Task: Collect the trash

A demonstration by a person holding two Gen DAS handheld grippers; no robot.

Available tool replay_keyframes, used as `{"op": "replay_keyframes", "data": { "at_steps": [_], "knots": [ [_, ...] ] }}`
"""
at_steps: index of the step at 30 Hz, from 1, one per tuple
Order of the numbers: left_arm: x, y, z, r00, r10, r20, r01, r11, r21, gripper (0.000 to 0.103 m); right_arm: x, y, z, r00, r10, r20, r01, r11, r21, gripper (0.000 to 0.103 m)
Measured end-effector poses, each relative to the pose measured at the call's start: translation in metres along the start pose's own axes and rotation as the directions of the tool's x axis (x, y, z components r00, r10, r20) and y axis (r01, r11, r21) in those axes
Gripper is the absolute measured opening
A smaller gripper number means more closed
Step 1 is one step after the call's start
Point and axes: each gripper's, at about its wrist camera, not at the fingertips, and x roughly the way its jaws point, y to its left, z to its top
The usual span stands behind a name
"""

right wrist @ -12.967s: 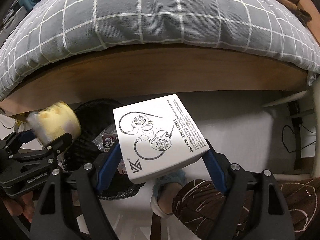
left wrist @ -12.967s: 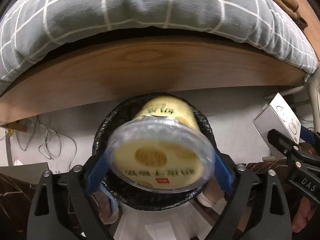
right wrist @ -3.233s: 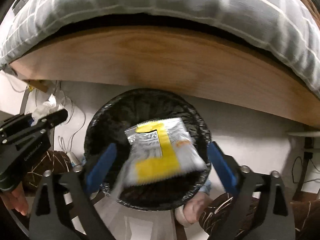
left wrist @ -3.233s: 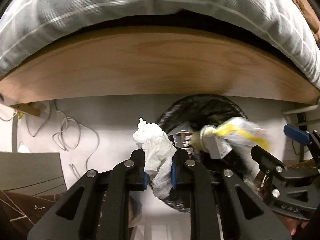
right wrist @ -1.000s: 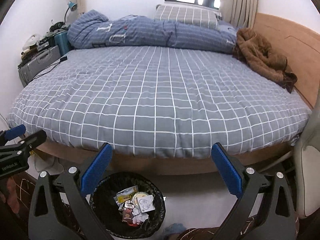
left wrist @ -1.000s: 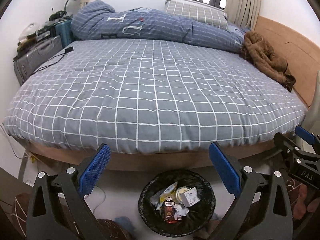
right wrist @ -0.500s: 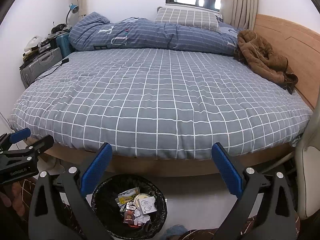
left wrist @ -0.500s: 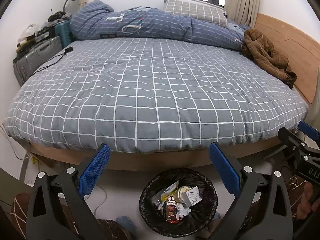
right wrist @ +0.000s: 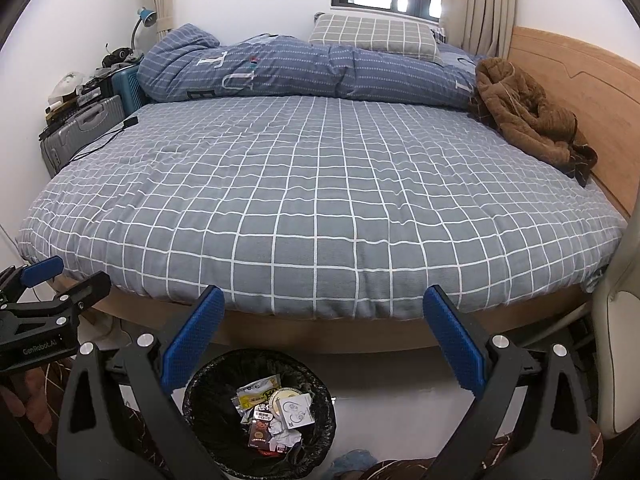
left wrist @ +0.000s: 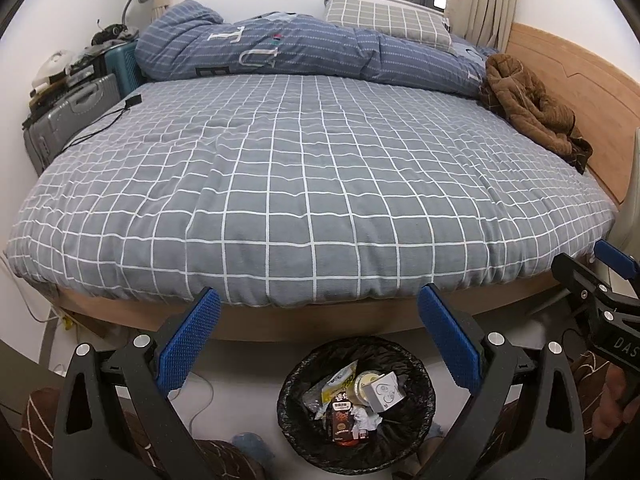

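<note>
A round bin with a black liner (left wrist: 416, 372) stands on the floor at the foot of the bed; it also shows in the right wrist view (right wrist: 208, 408). Inside lie a yellow cup (left wrist: 366, 383), a white earphone box (left wrist: 383, 394), a yellow snack wrapper (left wrist: 338, 380), a dark red packet (left wrist: 343, 420) and crumpled tissue (left wrist: 366, 420). My left gripper (left wrist: 320, 338) is open and empty, held high above the bin. My right gripper (right wrist: 324, 338) is open and empty, above and right of the bin. Each gripper shows at the edge of the other's view.
A wide bed with a grey checked cover (left wrist: 304, 184) fills the view; its wooden frame (left wrist: 280, 322) runs just behind the bin. A blue duvet (left wrist: 280, 52), a pillow and a brown garment (left wrist: 528, 108) lie at the far side. Suitcases (left wrist: 68, 116) stand at left.
Since 3.2 s ago both grippers dropped the tissue and the wrapper into the bin, opened and rose. Over the last second both views have lifted slightly; the grippers stay open.
</note>
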Motion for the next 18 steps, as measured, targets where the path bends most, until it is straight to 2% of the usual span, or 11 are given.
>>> {"op": "replay_keyframes", "data": {
  "at_steps": [18],
  "knots": [
    [0.001, -0.0034, 0.0004, 1.0, -0.008, 0.003, 0.008, 1.0, 0.009, 0.097, 0.0021, 0.0008, -0.0002, 1.0, -0.004, 0.0, 0.004, 1.0, 0.0, 0.095]
  ]
}}
